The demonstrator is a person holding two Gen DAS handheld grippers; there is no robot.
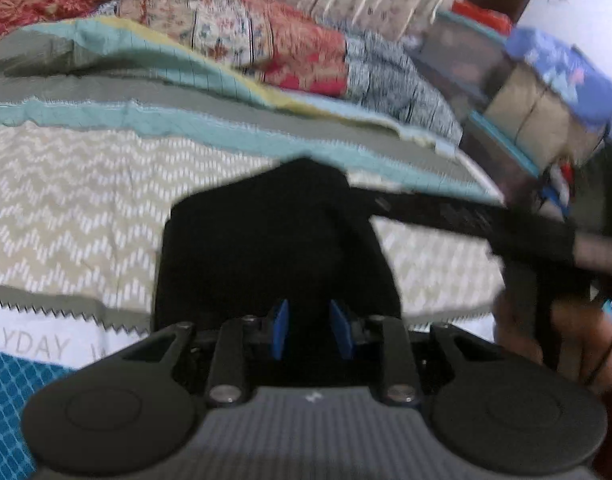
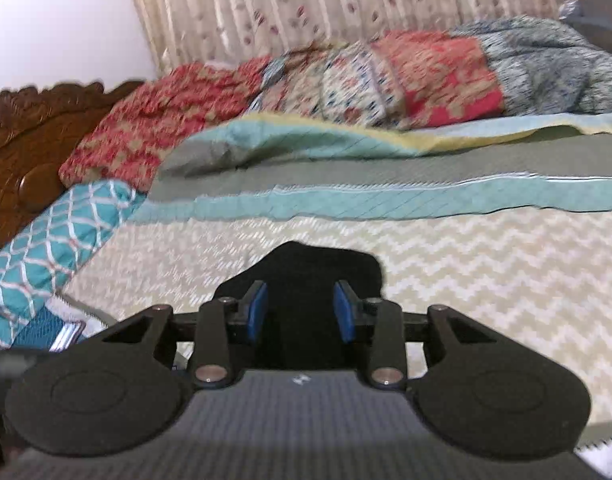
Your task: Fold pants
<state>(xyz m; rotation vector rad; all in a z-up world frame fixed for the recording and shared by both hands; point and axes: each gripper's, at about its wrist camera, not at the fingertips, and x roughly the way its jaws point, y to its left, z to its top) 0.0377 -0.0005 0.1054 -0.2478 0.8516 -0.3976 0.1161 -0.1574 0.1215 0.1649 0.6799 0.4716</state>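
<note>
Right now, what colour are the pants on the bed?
Plain black; the pants show best in the left wrist view, on the beige zigzag bedspread.

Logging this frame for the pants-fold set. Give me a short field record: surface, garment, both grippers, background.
surface: bed cover with beige zigzag print
garment: black pants, folded into a compact bundle on the cover
left gripper: jaws apart, pants between the pads; contact unclear
right gripper: jaws apart over the pants, no clear grip
background: patterned quilt, curtain, wooden headboard
</note>
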